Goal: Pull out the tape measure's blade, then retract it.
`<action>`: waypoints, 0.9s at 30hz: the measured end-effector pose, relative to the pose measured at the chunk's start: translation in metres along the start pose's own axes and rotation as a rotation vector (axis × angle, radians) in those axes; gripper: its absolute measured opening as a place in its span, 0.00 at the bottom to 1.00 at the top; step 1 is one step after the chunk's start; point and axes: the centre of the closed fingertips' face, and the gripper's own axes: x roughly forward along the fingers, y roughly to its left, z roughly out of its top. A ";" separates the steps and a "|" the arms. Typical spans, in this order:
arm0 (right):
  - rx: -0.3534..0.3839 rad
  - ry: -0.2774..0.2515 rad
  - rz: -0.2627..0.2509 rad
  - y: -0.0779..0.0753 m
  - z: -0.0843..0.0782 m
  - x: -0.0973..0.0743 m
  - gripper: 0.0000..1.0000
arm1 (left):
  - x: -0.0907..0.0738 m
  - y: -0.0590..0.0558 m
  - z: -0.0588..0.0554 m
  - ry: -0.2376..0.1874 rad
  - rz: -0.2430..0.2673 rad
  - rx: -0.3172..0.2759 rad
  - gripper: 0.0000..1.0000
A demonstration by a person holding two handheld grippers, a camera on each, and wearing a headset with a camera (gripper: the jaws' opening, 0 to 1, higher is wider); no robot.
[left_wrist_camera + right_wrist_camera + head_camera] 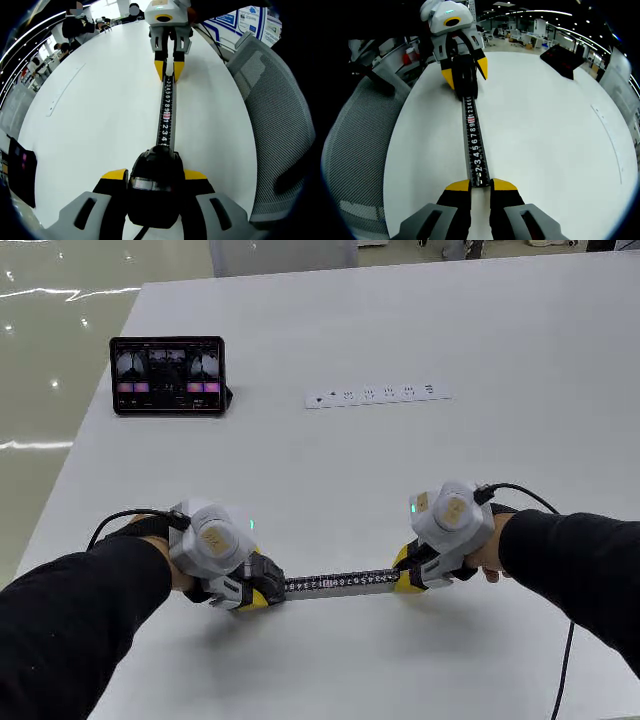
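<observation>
The tape measure's black case [154, 200] is near the table's [400, 330] front edge, clamped between the yellow-tipped jaws of the left gripper [155, 174]. From the case the blade [472, 140] runs out straight, numbers up, low along the table, to the right gripper [481, 185], whose jaws are pinched on the blade's end. Well beyond the case a white power strip [378, 395] lies flat. Beyond the case and to its left a tablet [168, 375] stands propped, screen lit. A grey mesh chair [270, 100] stands behind the case, off the table
</observation>
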 end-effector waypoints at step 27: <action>0.025 0.000 -0.003 0.000 -0.011 -0.006 0.10 | 0.000 0.001 -0.001 -0.003 0.004 -0.002 0.36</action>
